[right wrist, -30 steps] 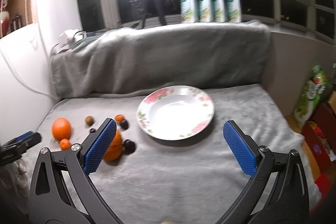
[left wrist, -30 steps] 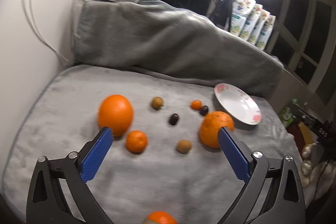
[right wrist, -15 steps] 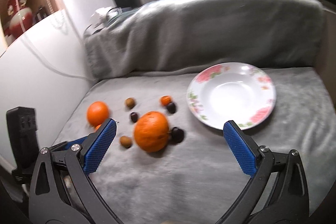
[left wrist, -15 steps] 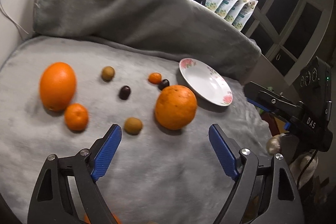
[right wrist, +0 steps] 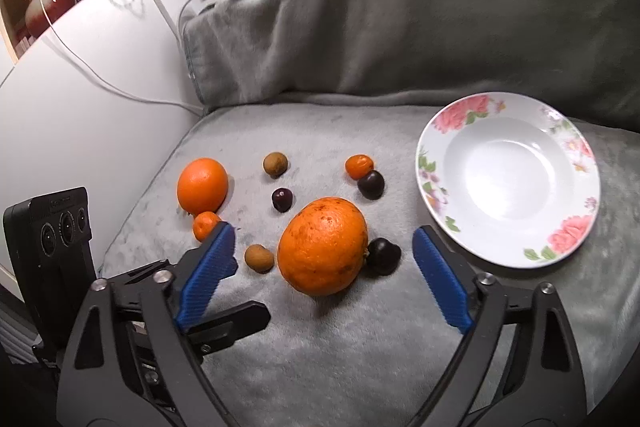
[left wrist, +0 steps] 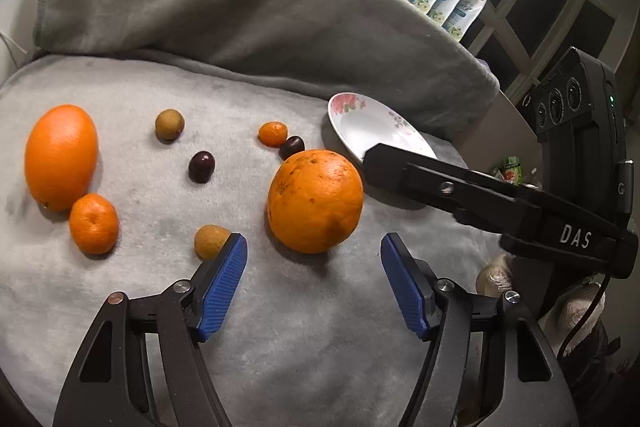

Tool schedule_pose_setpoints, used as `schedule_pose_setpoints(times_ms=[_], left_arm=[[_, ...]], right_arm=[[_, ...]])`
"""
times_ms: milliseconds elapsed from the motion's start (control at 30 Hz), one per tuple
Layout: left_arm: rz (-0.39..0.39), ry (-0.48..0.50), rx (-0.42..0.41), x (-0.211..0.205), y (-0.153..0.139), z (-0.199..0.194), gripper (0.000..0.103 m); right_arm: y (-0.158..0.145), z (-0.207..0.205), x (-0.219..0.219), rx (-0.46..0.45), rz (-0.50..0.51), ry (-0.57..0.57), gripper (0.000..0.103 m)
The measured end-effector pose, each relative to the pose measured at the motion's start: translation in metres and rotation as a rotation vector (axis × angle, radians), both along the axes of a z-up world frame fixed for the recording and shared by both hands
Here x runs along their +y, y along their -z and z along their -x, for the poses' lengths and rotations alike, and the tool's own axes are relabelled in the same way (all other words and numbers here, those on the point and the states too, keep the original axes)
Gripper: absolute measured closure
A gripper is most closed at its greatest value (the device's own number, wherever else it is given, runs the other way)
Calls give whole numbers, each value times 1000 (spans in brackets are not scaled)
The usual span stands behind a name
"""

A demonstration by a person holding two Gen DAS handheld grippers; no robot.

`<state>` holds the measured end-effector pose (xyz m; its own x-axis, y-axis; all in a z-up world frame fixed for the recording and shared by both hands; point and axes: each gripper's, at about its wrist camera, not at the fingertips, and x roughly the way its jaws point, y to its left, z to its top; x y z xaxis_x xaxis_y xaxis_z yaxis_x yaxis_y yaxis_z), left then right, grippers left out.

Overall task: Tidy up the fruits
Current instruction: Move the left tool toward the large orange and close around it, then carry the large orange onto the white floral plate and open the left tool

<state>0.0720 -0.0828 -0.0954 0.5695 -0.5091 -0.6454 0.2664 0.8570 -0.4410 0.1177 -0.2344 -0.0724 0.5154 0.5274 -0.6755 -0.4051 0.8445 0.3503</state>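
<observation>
While both grippers hang over the grey blanket (right wrist: 320, 367), the fruit lies spread across its left half. Nearest the left edge sits a smooth orange (right wrist: 203, 185), with a small mandarin (right wrist: 205, 225) touching it on the near side. Further right come a brown longan (right wrist: 275, 164) toward the back edge, a dark cherry (right wrist: 282, 199) just in front of it, and a second longan (right wrist: 259, 257) nearer the front. The large speckled orange (right wrist: 323, 246) sits about mid-blanket, with a dark plum (right wrist: 383, 255) touching its right side. Behind them a tiny kumquat (right wrist: 359, 166) rests against another dark plum (right wrist: 371, 184). Toward the right edge lies the flowered plate (right wrist: 436, 163), holding nothing.

The left gripper (left wrist: 314, 281) points down at the speckled orange from the near side; its jaws are closing, with nothing between the blue pads (left wrist: 222, 283), and the near longan sits just beyond the left pad. The right gripper (right wrist: 323, 269) is also closing, still wide; the speckled orange and the plum beside it lie in the gap ahead of its pads, which touch neither.
</observation>
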Motion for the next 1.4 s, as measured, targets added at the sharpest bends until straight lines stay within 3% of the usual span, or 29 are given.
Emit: schedule_pose_setpoints(times_ms=[233, 667, 767, 1400], left_arm=[[-1, 13, 18, -6, 7, -7, 45], [-2, 18, 36, -12, 13, -19, 49], [2, 21, 52, -15, 17, -21, 55], [-32, 23, -24, -22, 3, -10, 58]], right_arm=[[17, -21, 5, 96, -32, -39, 36], [25, -28, 15, 136, 1, -69, 40], [25, -28, 17, 129, 13, -77, 40], [13, -19, 2, 102, -31, -53, 43]])
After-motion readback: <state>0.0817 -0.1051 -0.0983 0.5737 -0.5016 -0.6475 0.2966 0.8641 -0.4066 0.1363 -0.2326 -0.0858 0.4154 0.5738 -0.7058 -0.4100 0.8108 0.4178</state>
